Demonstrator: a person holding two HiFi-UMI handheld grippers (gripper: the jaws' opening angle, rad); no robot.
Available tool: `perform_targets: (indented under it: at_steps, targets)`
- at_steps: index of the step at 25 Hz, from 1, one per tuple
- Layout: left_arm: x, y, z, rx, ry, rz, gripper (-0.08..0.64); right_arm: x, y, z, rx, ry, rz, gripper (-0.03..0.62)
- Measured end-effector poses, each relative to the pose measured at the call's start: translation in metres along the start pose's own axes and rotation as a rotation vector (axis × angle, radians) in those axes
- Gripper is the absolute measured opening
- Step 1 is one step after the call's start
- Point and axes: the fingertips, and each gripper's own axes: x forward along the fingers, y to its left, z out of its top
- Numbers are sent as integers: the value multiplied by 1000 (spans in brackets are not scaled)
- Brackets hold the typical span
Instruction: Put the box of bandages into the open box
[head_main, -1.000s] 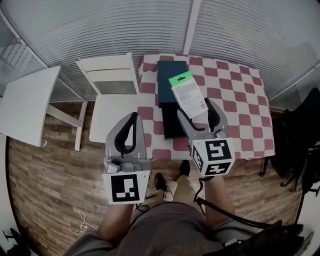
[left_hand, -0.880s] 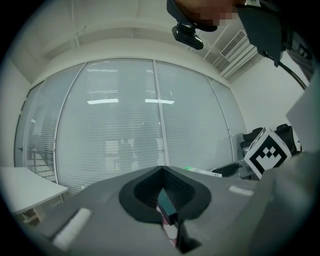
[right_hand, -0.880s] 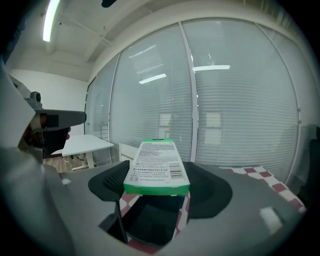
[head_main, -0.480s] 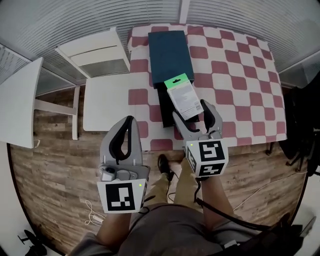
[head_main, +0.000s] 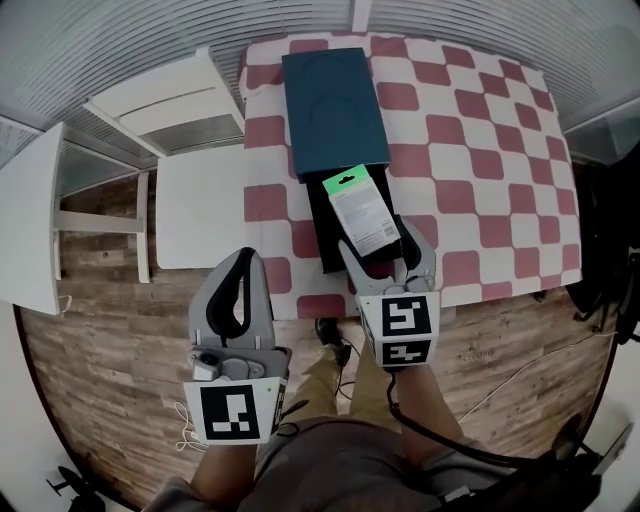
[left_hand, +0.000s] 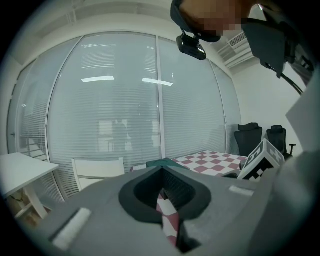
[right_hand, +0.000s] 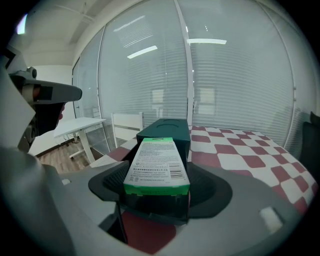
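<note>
My right gripper (head_main: 380, 238) is shut on the box of bandages (head_main: 361, 213), white with a green end, gripped by its long sides. It hangs over the black open box (head_main: 328, 232) near the front edge of the red-and-white checked table (head_main: 480, 150); contact cannot be made out. A dark teal lid (head_main: 333, 108) lies just beyond, overlapping the open box. In the right gripper view the box of bandages (right_hand: 157, 165) lies between the pads (right_hand: 112, 182), pointing at the teal lid (right_hand: 165, 131). My left gripper (head_main: 246, 262) hangs shut and empty left of the table, over the floor.
A white chair (head_main: 165, 100) and a white low table (head_main: 200, 205) stand left of the checked table. A white desk (head_main: 30, 220) is further left. Black office chairs (head_main: 612, 230) stand at the right. The floor is wood planks.
Both grippers have come down. The box of bandages has sunk with the right gripper toward the black open box. The left gripper stays shut and empty.
</note>
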Motion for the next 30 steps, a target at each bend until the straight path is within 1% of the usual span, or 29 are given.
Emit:
perform_targets:
  at_steps: [3,8,10,13,15,17,20,22,27,30]
  targets:
    - [6,3,-2,0,2,1,0,3,0,-2,-17,39,-11,383]
    - [14,4,-9,-17,22,-4,0,2,5,-11,-23,100,15,383]
    - [19,3,-9,-17,20,-9,0,3,5,-12,-37,104,-3,385]
    - [25,-2,-11,-23,28,-24,0,6,5,-13,-87,106,-44,388]
    - [26,-6,-13,-33,41,-33,0,6,5,-13,-102,104,-41,395]
    - [27,-7,-14,-37,44,-38,0,6,7,-13,-98,102,-18,410]
    - [28,-10,-10,-30,30,-41,0,3,12,-11,-63,84,35,448]
    - [28,-13,-9,-30,27,-45,0,0,10,-8,-41,55,52,453]
    - [24,-20,-6,-38,25,-52,0,-15,-11,8,-32,-21,0,433]
    - [19,-23,13,-23,-15,-51,0,-31,-17,30,-31,-88,-9,408]
